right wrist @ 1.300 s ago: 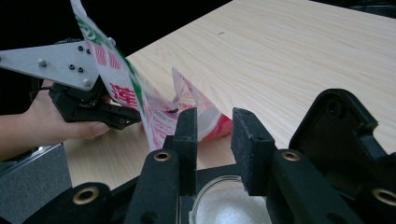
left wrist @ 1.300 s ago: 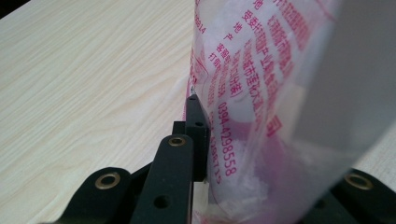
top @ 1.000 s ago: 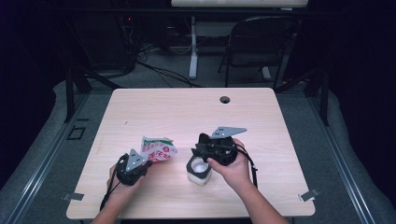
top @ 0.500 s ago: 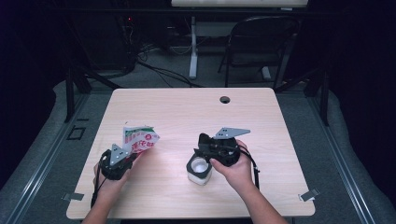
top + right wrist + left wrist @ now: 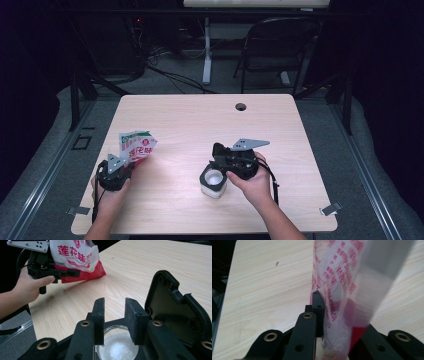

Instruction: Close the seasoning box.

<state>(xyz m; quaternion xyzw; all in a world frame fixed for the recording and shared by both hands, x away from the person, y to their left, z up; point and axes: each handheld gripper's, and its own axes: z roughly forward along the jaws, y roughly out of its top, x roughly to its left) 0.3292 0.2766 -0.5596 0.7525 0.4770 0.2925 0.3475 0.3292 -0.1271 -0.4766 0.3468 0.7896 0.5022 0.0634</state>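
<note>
The left gripper, clamped on the red-and-white bag, has carried it toward the table's left edge, away from the white jar, where the right gripper hangs part-open, so pouring looks finished.

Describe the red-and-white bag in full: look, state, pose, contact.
The bag is a thin plastic pouch, white with red Chinese print and a red bottom, partly see-through and crinkled. It is clamped between the left tongs, lifted and tilted over the table's left side, apart from the white-filled jar.
</note>
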